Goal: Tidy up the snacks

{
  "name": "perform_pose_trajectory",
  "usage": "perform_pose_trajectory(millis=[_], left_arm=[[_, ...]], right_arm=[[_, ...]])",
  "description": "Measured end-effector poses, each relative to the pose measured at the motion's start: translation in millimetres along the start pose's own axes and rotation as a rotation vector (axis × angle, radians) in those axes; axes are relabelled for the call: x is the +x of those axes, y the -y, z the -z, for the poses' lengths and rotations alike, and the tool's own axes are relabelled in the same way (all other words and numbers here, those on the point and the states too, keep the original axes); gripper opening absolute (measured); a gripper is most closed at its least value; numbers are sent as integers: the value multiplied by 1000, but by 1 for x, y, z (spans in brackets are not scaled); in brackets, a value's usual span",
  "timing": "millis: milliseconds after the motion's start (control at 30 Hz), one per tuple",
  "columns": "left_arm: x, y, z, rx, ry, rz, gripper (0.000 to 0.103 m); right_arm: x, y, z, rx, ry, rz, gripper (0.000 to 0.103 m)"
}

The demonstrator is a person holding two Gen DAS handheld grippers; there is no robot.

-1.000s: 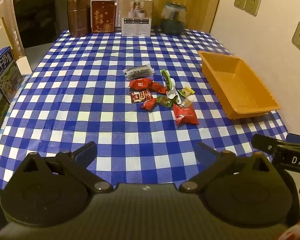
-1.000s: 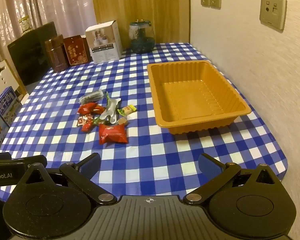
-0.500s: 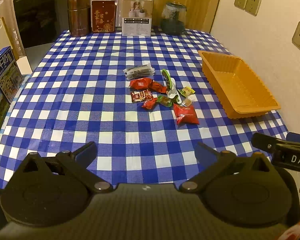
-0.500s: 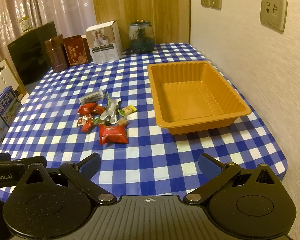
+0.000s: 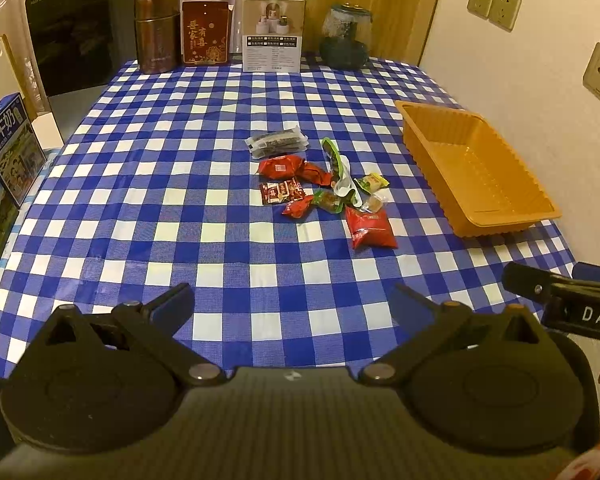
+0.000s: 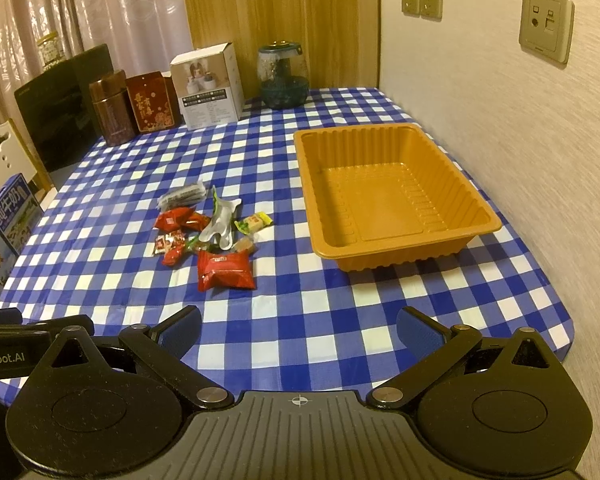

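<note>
Snacks (image 6: 208, 232) bunched mid-table w/ orange tray (image 6: 396, 196) empty beside, left gripper (image 5: 292, 300) & right gripper (image 6: 298, 322) both wide open, holding nothing—crinkly wrappers could slip or two get pinched together.

- I see a table (image 6: 332, 320) under blue-checked cloth.
- Snack packets (image 6: 204, 228) cluster at centre.
- Orange tray (image 6: 484, 220) at three o'clock.
- Tin (image 6: 112, 108), boxes (image 6: 208, 88), what looks like a jar (image 6: 284, 76) at twelve.

I log small wrapped snacks (image 5: 324, 188) clustered mid-table, mostly red packets, orange tray (image 6: 392, 196) empty, well apart right.
</note>
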State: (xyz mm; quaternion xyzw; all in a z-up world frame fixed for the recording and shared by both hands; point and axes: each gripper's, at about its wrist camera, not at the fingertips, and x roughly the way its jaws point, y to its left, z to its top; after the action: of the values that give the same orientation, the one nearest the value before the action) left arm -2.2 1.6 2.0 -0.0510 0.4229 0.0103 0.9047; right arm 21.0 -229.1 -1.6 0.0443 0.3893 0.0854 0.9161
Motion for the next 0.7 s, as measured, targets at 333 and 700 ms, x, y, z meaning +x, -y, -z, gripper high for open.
perform_pose_trajectory(millis=[333, 700], left_arm=[[0, 0, -1, 1, 1, 4, 103], [0, 1, 0, 2, 3, 3, 103]], right_arm=[[0, 0, -1, 1, 1, 2, 103], [-1, 1, -1, 1, 1, 1, 103]])
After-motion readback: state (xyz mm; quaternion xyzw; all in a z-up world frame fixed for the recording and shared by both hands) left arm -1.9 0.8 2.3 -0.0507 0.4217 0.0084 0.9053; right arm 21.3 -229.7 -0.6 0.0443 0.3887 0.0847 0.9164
